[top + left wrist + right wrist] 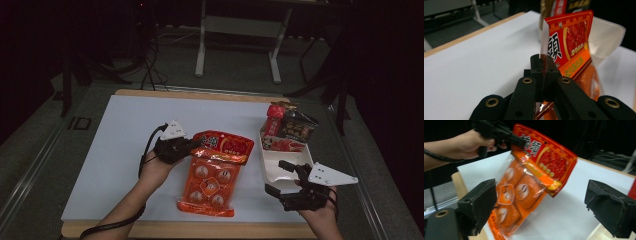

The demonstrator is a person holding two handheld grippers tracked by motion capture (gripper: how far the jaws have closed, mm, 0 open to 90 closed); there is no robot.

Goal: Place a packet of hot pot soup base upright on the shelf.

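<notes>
An orange-and-red bag of wrapped snacks (212, 175) hangs tilted over the white table top, its lower end near the front edge. My left gripper (194, 145) is shut on the bag's upper left edge. In the left gripper view the two black jaws (543, 66) pinch the thin plastic seam, and the bag's red header (571, 42) stands up beyond them. My right gripper (276, 177) is open at the right, beside the bag. In the right gripper view its wide-apart pads (477, 205) frame the lifted bag (529, 185), with nothing between them, and the left gripper (520, 142) holds the bag's top.
A white tray (280, 167) sits at the right of the table with a red pack (274, 120) and a dark pack (295, 127) at its far end. The tray's rim (609, 37) also rises behind the bag. A table frame stands on the floor beyond.
</notes>
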